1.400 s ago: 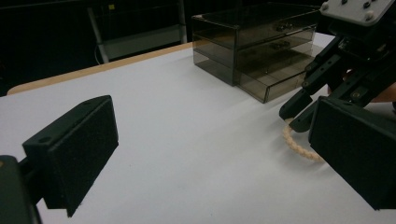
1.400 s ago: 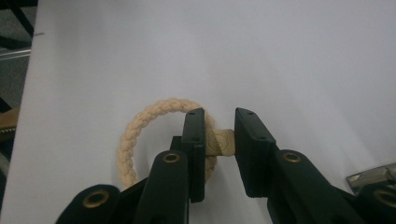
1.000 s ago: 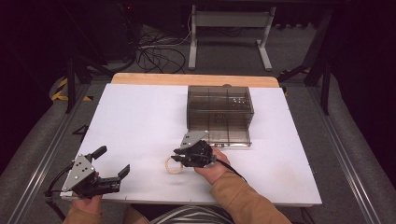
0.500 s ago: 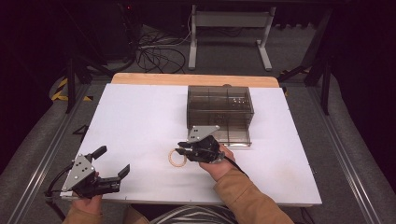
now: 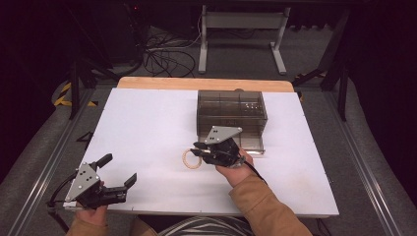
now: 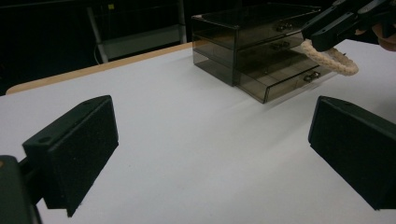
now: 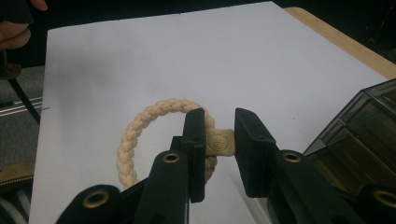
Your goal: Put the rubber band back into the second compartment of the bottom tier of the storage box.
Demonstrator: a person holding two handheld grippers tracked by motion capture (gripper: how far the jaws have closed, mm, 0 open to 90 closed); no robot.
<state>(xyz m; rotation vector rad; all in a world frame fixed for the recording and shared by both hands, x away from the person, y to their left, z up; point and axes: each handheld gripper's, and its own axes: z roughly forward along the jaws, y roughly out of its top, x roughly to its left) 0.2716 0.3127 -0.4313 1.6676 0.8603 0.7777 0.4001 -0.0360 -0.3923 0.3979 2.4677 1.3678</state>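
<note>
A: Why is your right gripper (image 5: pixel 199 149) pinched on that small tag and not on the rope itself?

B: The braided ring (image 7: pixel 140 135) is soft, pale cotton cord, round and floppy. The tag (image 7: pixel 219 142) is a flat, stiff bit with a little bear face stamped on it, so my right fingers (image 7: pixel 194 140) clamp there from both sides, and the loop hangs off to one side. I judge that gives a firmer hold than squeezing the plait.

A: Where is the ring right now?

B: Lifted just off the white surface (image 5: pixel 147 118), in front of the smoky plastic drawer box (image 5: pixel 231 115). Its lowest drawer (image 6: pixel 280 84) stands pulled out, which I take to be where the ring goes.

A: And your left gripper (image 5: pixel 118 173)?

B: Resting near the front edge, well apart from everything, its padded black fingers (image 6: pixel 74 144) spread wide with nothing between them. The pads look like matte foam blocks.
</note>
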